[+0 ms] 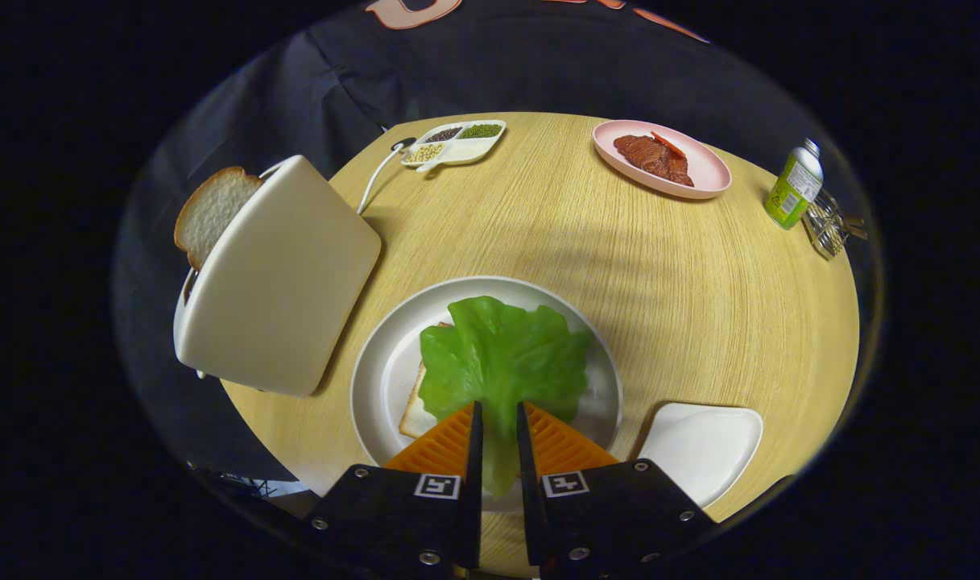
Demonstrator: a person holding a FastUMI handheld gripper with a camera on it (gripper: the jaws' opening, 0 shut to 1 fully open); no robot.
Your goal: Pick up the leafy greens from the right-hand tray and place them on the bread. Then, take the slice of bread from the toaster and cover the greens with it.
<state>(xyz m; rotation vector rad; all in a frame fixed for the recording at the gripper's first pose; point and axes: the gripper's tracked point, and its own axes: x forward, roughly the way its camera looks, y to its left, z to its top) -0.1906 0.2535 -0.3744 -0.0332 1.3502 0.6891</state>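
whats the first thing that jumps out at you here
The leafy greens stand out first: one big leaf spread over a slice of bread on the round white plate, with the gripper closed on its near stem. Next is the pale toaster just left of the plate, with a bread slice poking out of its top.

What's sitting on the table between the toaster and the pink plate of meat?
In the gripper view, bare tabletop runs between the toaster and the pink plate. The hand-held gripper is shut on the lettuce leaf.
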